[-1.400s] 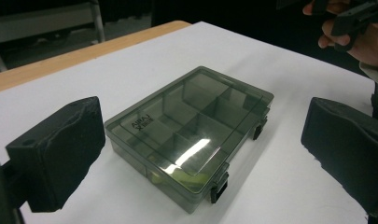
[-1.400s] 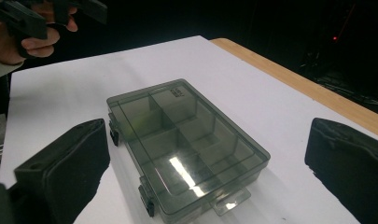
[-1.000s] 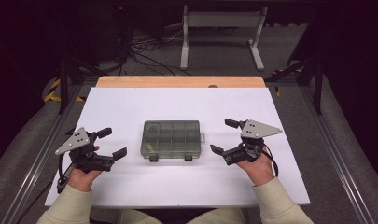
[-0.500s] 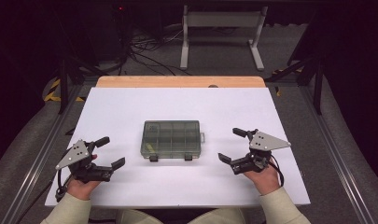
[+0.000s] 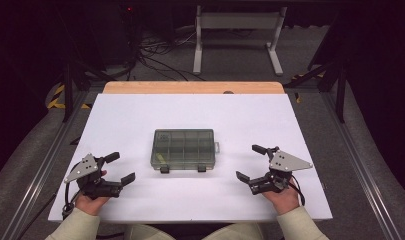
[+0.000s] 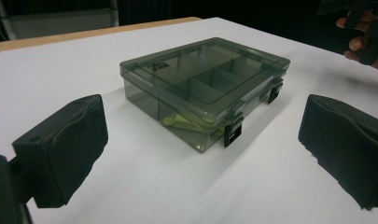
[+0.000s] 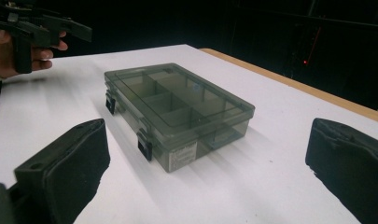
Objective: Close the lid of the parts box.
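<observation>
From the high view, a smoky translucent compartment box (image 5: 184,149) lies flat in the middle of the white table (image 5: 270,120), its lid shut and its two dark latches (image 5: 164,169) facing the person's edge. The left gripper (image 5: 118,168) hovers near the front-left corner of the table and the right gripper (image 5: 250,162) near the front-right, both well apart from the box, both with jaws spread wide and holding nothing. I'd judge the step in hand to be the approach to the latches, so each gripper should come in low and square to the front wall rather than from above. In the left gripper view, the box (image 6: 205,88) sits between the two black jaw pads (image 6: 65,147), lid down, with a pale yellow piece (image 6: 179,122) lying in the near compartment; the nearer latch (image 6: 233,130) stands at the front corner, and the other hand (image 6: 359,37) shows at the upper right. A good move here, I think, is to steady the box body with one gripper while the other catches a latch tab from below, since the light plastic would likely skid on the smooth top. In the right gripper view, the box (image 7: 177,109) again lies ahead between open pads (image 7: 67,168), its latches (image 7: 144,145) on the long side facing left and a small label on the near end wall; the left hand (image 7: 18,46) shows far off. Lifting one latch at a time should keep the lid from twisting.
</observation>
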{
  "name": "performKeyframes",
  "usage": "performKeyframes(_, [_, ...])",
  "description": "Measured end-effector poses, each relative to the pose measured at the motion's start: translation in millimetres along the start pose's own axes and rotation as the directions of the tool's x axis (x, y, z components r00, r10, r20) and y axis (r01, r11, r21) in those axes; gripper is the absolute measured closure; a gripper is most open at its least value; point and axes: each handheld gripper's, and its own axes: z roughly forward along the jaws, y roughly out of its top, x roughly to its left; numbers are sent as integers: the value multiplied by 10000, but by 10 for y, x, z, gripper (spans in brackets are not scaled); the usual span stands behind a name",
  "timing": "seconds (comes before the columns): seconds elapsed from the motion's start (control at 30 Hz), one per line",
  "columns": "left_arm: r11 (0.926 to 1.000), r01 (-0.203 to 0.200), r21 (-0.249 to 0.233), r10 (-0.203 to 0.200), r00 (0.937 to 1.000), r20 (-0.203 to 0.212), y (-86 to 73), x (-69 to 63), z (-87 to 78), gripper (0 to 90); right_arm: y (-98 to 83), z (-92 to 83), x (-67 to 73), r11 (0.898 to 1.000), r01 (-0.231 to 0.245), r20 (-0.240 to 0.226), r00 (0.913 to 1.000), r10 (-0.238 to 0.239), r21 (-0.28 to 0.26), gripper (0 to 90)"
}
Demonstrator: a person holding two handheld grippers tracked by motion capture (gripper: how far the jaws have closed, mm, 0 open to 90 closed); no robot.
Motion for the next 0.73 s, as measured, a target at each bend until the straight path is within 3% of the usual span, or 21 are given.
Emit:
performKeyframes(0.37, [9998, -174, 64, 174, 9998, -31, -31, 47, 6, 24, -163, -16, -24, 9989, -303, 131, 9995, 298, 363, 2])
performKeyframes(0.5, [9998, -19, 201, 20, 10000, -16, -40, 82, 14, 23, -194, -7, -54, 9973, -563, 173, 9983, 556, 474, 2])
performKeyframes(0.73, [9997, 196, 130, -195, 9998, -90, -41, 104, 13, 23, -180, -20, -56, 9979, -536, 405, 9978, 521, 360, 2])
